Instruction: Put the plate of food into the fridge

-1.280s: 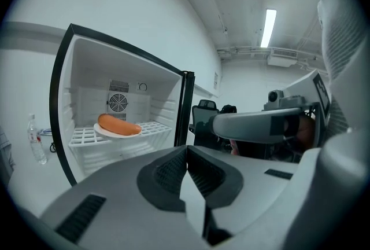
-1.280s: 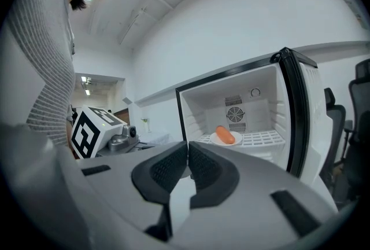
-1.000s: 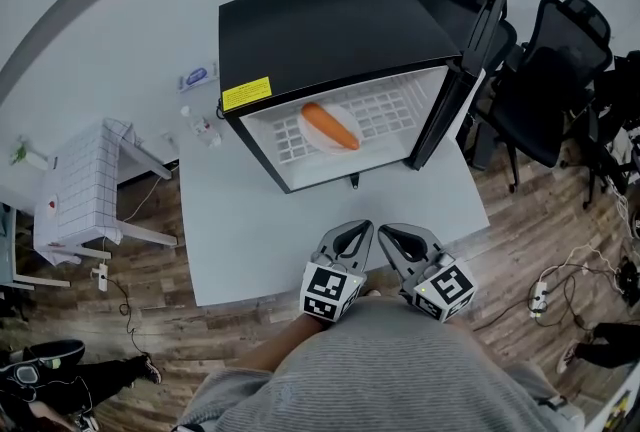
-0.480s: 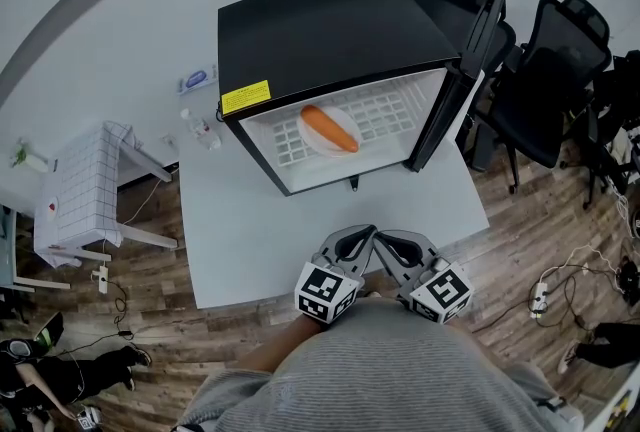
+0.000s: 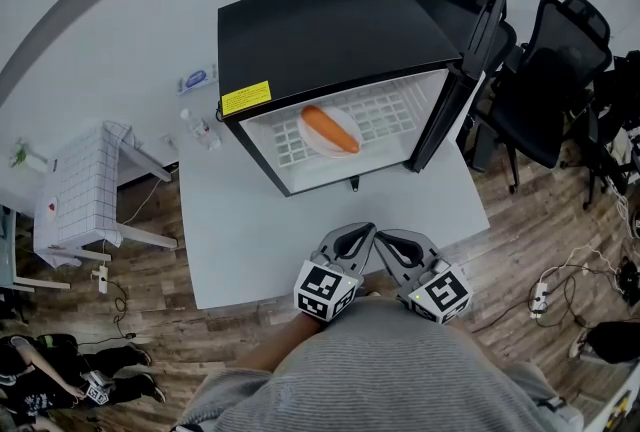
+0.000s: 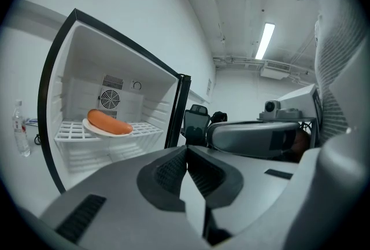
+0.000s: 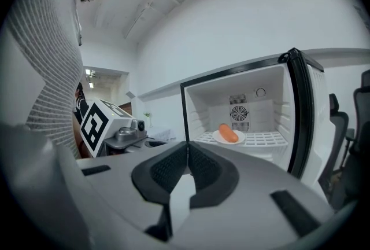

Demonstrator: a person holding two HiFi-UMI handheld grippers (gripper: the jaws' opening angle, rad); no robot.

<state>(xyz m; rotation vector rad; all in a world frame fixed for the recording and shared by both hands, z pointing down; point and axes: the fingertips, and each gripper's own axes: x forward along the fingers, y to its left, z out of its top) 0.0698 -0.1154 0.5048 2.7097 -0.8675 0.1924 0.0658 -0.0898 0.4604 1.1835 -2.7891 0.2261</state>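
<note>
Two grippers with jaws closed and empty lie almost tip to tip at lower centre of the head view, the left gripper (image 5: 366,230) and the right gripper (image 5: 384,234), at the near edge of the grey table (image 5: 250,240). Bare tabletop ahead gives free room for a forward reach. Beyond it stands the fridge (image 5: 320,20), open, with the plate (image 5: 312,138) and its sausage (image 5: 330,127) on the white wire shelf (image 5: 390,115), left of centre and back from the front lip. The placing looks done, and only the door (image 5: 450,90) appears to remain. Hazards, as judged: the grippers may knock together, being so close. A closed tip may slip off the door's narrow edge. A gripper left on the right of the table would lie in the door's swing. A hard slam could roll the sausage off the plate. Office chairs (image 5: 540,90) crowd the upper right, just behind the door.
</note>
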